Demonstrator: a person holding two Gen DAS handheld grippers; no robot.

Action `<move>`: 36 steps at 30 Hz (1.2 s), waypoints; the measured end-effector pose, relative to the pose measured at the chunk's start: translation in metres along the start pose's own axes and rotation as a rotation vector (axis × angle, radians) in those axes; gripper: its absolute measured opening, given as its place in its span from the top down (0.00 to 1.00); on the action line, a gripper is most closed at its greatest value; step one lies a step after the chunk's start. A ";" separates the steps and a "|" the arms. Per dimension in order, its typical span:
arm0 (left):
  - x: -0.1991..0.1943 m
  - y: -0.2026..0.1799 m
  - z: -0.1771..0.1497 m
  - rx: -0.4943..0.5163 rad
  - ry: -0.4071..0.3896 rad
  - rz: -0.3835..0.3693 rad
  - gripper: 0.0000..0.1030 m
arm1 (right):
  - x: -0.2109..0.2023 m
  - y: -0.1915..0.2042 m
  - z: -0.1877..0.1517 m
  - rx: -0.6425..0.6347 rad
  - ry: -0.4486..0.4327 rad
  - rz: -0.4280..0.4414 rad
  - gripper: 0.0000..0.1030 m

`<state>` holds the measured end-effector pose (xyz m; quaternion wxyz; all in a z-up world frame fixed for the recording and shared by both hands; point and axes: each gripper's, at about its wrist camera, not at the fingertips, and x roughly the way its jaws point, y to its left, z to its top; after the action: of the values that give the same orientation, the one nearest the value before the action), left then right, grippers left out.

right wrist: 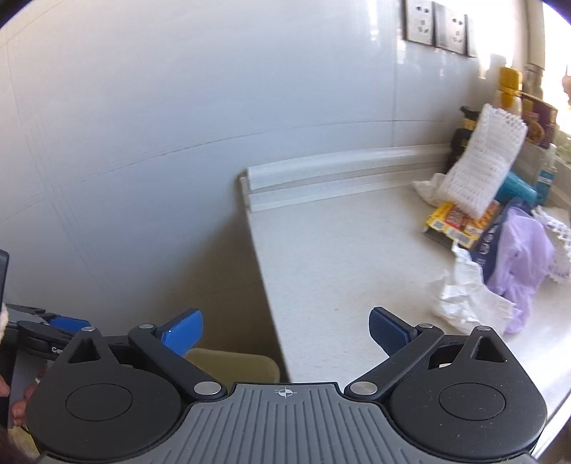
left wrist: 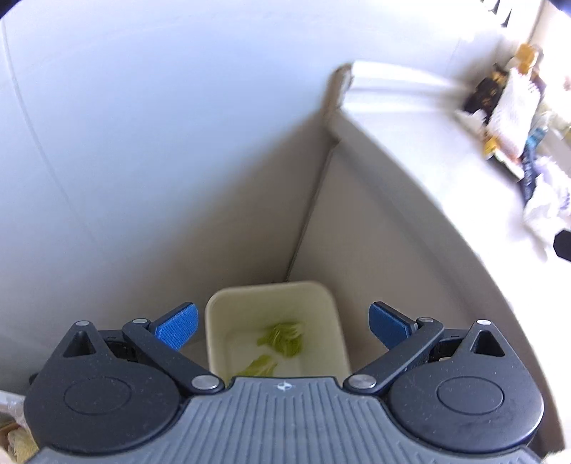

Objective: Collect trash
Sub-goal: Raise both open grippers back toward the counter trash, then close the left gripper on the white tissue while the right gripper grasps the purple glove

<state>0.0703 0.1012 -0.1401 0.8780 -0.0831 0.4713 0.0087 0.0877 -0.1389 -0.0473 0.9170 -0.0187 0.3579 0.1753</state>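
A: Left gripper [left wrist: 282, 326]?
B: Jaws spread wide, blue pads [left wrist: 176, 324] apart, nothing held. It hangs over a cream bin [left wrist: 335, 332] standing on the floor in the corner between the wall [left wrist: 142, 142] and the counter's side panel.

A: Anything in the bin?
B: Green leafy scraps [left wrist: 282, 337] at the bottom, blurred. Can't make out more.

A: Right gripper [right wrist: 285, 330]?
B: Also wide open, empty. It sits off the counter's [right wrist: 339, 257] left edge; the bin's rim shows below, between its fingers.

A: Where's the trash?
B: Still on the counter, toward its far right end. Crumpled white paper [right wrist: 467, 299] lies nearest the gripper, touching a lilac plastic bag or glove [right wrist: 521, 257], can't tell which. Behind those, a yellow printed box [right wrist: 460, 225] lies flat with a white foam net sleeve [right wrist: 485, 160] leaning over it. A second piece of white netting [right wrist: 556, 232] is at the right edge of the view.

A: Other stuff?
B: A yellow-capped bottle [right wrist: 508, 89], a dark bottle [right wrist: 464, 132], a purple carton [right wrist: 539, 121] and a teal object [right wrist: 517, 189] along the back edge by the wall. Wall sockets [right wrist: 435, 28] above. In the left wrist view the same pile is blurred at upper right.

A: The left gripper, from the right camera?
B: Partly, at the far left edge of the view.
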 end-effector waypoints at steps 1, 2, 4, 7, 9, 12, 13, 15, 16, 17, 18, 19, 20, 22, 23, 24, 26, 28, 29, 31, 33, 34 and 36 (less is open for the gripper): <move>-0.001 -0.004 0.003 0.005 -0.007 -0.005 0.01 | -0.007 -0.008 0.000 0.015 -0.006 -0.017 0.02; -0.001 -0.009 0.005 0.010 -0.014 -0.012 0.01 | -0.014 -0.016 -0.001 0.029 -0.011 -0.034 0.02; -0.001 -0.018 0.009 0.019 -0.026 -0.032 0.01 | -0.022 -0.036 -0.004 0.057 -0.017 -0.065 0.02; -0.009 -0.033 0.019 0.037 -0.045 -0.066 0.01 | -0.032 -0.059 -0.008 0.091 -0.024 -0.113 0.01; -0.010 -0.044 0.024 0.052 -0.058 -0.088 0.01 | -0.039 -0.072 -0.010 0.112 -0.031 -0.146 0.01; -0.012 -0.064 0.030 0.078 -0.072 -0.123 0.01 | -0.043 -0.097 -0.015 0.164 -0.047 -0.181 0.01; -0.012 -0.071 0.032 0.090 -0.076 -0.135 0.01 | -0.044 -0.104 -0.016 0.182 -0.050 -0.194 0.01; -0.011 -0.086 0.034 0.118 -0.086 -0.157 0.01 | -0.047 -0.118 -0.016 0.211 -0.053 -0.212 0.01; -0.010 -0.095 0.035 0.135 -0.089 -0.168 0.01 | -0.048 -0.125 -0.017 0.222 -0.056 -0.221 0.01; -0.009 -0.103 0.036 0.153 -0.093 -0.182 0.01 | -0.049 -0.130 -0.017 0.228 -0.058 -0.230 0.01; -0.008 -0.111 0.036 0.170 -0.098 -0.196 0.01 | -0.050 -0.136 -0.017 0.233 -0.059 -0.237 0.01; -0.007 -0.119 0.037 0.186 -0.103 -0.210 0.01 | -0.050 -0.141 -0.017 0.239 -0.058 -0.246 0.01; -0.005 -0.127 0.038 0.199 -0.107 -0.222 0.01 | -0.050 -0.146 -0.018 0.245 -0.059 -0.251 0.01; -0.005 -0.139 0.037 0.228 -0.116 -0.255 0.01 | -0.049 -0.156 -0.018 0.263 -0.061 -0.251 0.01; -0.004 -0.146 0.038 0.243 -0.119 -0.269 0.01 | -0.047 -0.161 -0.018 0.273 -0.061 -0.248 0.01; -0.003 -0.153 0.038 0.258 -0.124 -0.283 0.01 | -0.046 -0.166 -0.017 0.281 -0.060 -0.247 0.01; 0.000 -0.166 0.037 0.288 -0.134 -0.306 0.01 | -0.042 -0.176 -0.016 0.294 -0.057 -0.246 0.01; 0.005 -0.180 0.038 0.318 -0.142 -0.323 0.01 | -0.037 -0.185 -0.013 0.303 -0.056 -0.245 0.01; 0.007 -0.186 0.038 0.331 -0.143 -0.330 0.01 | -0.033 -0.190 -0.012 0.309 -0.057 -0.244 0.01; 0.013 -0.201 0.038 0.357 -0.147 -0.342 0.01 | -0.028 -0.199 -0.008 0.316 -0.053 -0.237 0.01; 0.019 -0.212 0.038 0.375 -0.150 -0.347 0.01 | -0.021 -0.207 -0.005 0.322 -0.051 -0.224 0.01; 0.021 -0.218 0.038 0.378 -0.152 -0.350 0.01 | -0.018 -0.212 -0.002 0.324 -0.051 -0.219 0.01; 0.027 -0.228 0.038 0.381 -0.153 -0.358 0.01 | -0.012 -0.217 0.000 0.317 -0.050 -0.208 0.01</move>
<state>0.1376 -0.1195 -0.1107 0.8983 0.0023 0.3747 -0.2294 0.1526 -0.3461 -0.0592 0.9303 0.0936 0.3541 0.0215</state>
